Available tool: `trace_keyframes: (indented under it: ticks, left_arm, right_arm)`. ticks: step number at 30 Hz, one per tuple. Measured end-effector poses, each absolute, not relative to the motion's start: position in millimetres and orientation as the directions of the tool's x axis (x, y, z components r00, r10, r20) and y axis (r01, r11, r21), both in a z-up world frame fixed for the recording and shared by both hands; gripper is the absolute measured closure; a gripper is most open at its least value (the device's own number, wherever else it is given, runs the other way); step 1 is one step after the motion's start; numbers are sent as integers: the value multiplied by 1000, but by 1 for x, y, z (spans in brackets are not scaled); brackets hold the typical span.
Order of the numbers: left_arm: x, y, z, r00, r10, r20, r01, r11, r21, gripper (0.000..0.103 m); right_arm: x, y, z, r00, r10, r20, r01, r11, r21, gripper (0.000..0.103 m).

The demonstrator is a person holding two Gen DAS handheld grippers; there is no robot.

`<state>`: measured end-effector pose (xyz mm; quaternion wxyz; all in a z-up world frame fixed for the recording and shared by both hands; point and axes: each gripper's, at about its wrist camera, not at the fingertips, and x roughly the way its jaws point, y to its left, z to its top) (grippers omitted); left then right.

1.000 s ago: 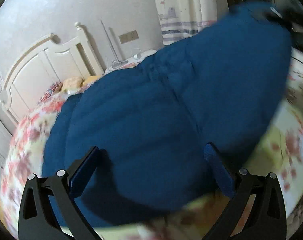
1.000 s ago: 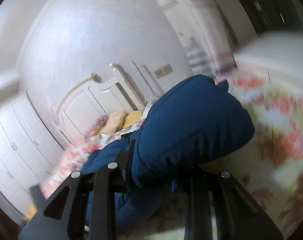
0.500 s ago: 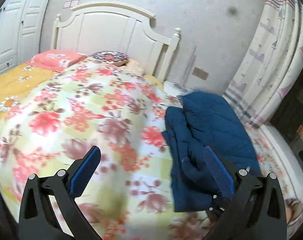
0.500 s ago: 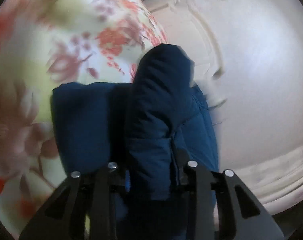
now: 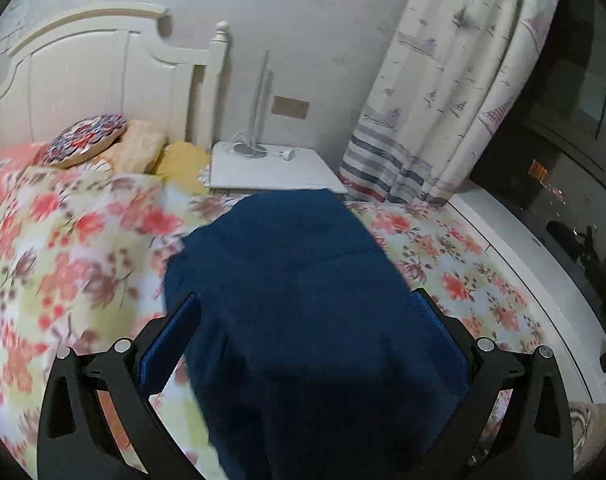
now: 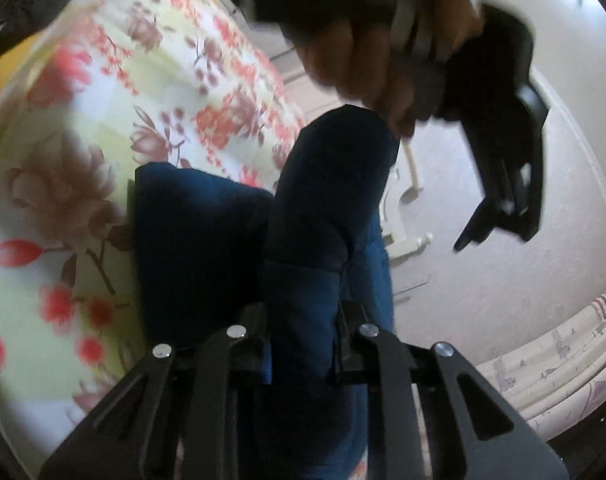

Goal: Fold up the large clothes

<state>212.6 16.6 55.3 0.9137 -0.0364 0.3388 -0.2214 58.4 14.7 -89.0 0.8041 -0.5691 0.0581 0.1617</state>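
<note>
Right gripper [image 6: 303, 344] is closing on a fold of the blue jacket [image 6: 323, 208] — keep tension. Left gripper [image 5: 303, 332] gapes, jacket bulging between its fingers, ungripped.

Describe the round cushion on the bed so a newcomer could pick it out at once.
Start at the white wooden headboard in the left wrist view. At its foot lies the round, flat patterned cushion, tilted against the plain yellow pillows. It alone carries a dense dark blue-and-red print.
</note>
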Motion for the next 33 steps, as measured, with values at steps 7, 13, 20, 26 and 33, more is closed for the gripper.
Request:
trace_keyframes:
  ticks: [7,13,20,26,33]
  left_arm:
    - [243,-8,31,654,-302,-694,338,937,-89,4]
    - [263,-3,-30,667,-217,-713,324,946,15,4]
    - [260,42,-58,680,-374,-630,300,927,-226,4]
    - [254,35,-60,710,-348,-613,305,936,-178,4]
    - [253,36,-60,717,-340,-609,293,939,-181,4]
  right_arm:
    - [63,40,-123,949,161,-271,-303,230,-925,76]
    - [38,34,-110,940,186,-285,-325,236,-916,49]
    - [68,-20,-4,763,409,-501,-609,716,-342,69]
    - [85,27,-63,800,276,-533,-562,656,-504,68]
    - [88,-28,3,645,452,-616,-710,652,-265,71]
